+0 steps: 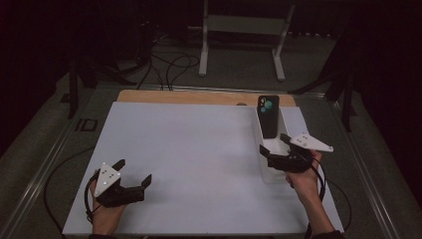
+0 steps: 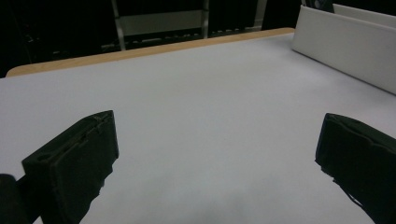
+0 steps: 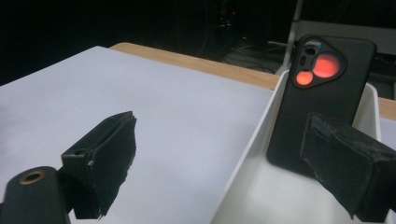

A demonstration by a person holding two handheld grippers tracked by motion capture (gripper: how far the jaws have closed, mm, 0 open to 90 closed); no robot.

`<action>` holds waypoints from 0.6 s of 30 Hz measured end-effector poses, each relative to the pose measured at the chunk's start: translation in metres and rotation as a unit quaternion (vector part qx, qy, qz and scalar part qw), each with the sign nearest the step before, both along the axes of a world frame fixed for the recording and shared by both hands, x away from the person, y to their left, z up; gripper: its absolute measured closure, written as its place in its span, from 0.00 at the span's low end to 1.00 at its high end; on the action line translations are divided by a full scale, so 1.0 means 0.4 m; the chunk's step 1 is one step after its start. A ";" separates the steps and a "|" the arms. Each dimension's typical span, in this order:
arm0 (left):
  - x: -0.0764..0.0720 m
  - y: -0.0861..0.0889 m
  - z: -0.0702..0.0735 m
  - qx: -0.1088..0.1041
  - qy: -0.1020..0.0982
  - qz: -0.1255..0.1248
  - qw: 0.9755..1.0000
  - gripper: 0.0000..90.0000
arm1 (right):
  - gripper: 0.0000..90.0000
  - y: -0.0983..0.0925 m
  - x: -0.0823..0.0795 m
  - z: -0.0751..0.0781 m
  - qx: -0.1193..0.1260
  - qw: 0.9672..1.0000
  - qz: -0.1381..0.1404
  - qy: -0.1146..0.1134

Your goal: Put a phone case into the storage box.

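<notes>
Nearest the high camera, the right gripper hangs with its two black jaws spread wide, empty, straddling the near left wall of the narrow white plastic tray at the table's right side. In the right gripper view one jaw sits outside that wall over the sheet, the other inside the tray, just short of the phone; no contact is visible.

The black smartphone with round camera lenses stands upright in the tray, leaning against its far end, lens side facing the gripper.

The left gripper is held low at the near left of the pale grey table sheet, jaws wide apart with nothing between them, well apart from tray and phone. The light wooden tabletop edge shows beyond the sheet.

Judgement: the work is at the approach stage. The phone is not yet gripped; closing on it, lifting it clear and setting it down all remain
</notes>
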State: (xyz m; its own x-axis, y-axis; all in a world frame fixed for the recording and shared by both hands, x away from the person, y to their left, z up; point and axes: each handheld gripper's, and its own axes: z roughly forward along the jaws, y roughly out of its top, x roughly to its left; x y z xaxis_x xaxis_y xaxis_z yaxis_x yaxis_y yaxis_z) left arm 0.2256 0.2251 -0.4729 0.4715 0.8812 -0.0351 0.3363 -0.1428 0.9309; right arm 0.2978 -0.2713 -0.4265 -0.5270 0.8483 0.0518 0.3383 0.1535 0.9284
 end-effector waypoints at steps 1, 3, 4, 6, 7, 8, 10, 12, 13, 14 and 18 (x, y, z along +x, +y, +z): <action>-0.001 0.000 0.001 0.000 -0.001 -0.001 1.000 0.00 | 0.11 -0.003 -0.011 -0.005 -0.002 1.000 0.002 -0.005; -0.001 0.000 0.003 0.000 -0.002 -0.002 1.000 0.00 | 0.11 -0.008 -0.031 -0.016 -0.002 1.000 0.004 -0.012; -0.002 0.000 0.003 0.000 -0.002 -0.003 1.000 0.00 | 0.11 -0.013 -0.042 -0.024 0.002 1.000 0.007 -0.014; -0.002 0.000 0.004 0.001 -0.002 -0.004 1.000 0.00 | 0.11 -0.020 -0.058 -0.035 0.013 1.000 0.006 -0.015; -0.002 0.000 0.004 0.001 -0.002 -0.004 1.000 0.00 | 0.11 -0.023 -0.066 -0.043 0.016 1.000 0.007 -0.014; -0.002 -0.001 0.004 0.001 -0.003 -0.005 1.000 0.00 | 0.11 -0.025 -0.074 -0.050 0.019 1.000 0.008 -0.014; -0.002 0.000 0.005 0.002 -0.003 -0.004 1.000 0.00 | 0.11 -0.029 -0.089 -0.066 0.015 1.000 0.008 -0.015; -0.003 0.000 0.005 0.001 -0.003 -0.004 1.000 0.00 | 0.11 -0.035 -0.104 -0.079 0.012 1.000 0.007 -0.022; -0.003 0.001 0.005 0.000 -0.004 -0.004 1.000 0.00 | 0.11 -0.038 -0.110 -0.083 0.017 1.000 0.005 -0.024; -0.003 0.001 0.006 0.000 -0.004 -0.004 1.000 0.00 | 0.11 -0.040 -0.115 -0.086 0.019 0.999 0.006 -0.026; -0.005 0.003 0.007 0.000 -0.005 -0.004 1.000 0.00 | 0.11 -0.047 -0.135 -0.094 0.026 0.999 0.005 -0.035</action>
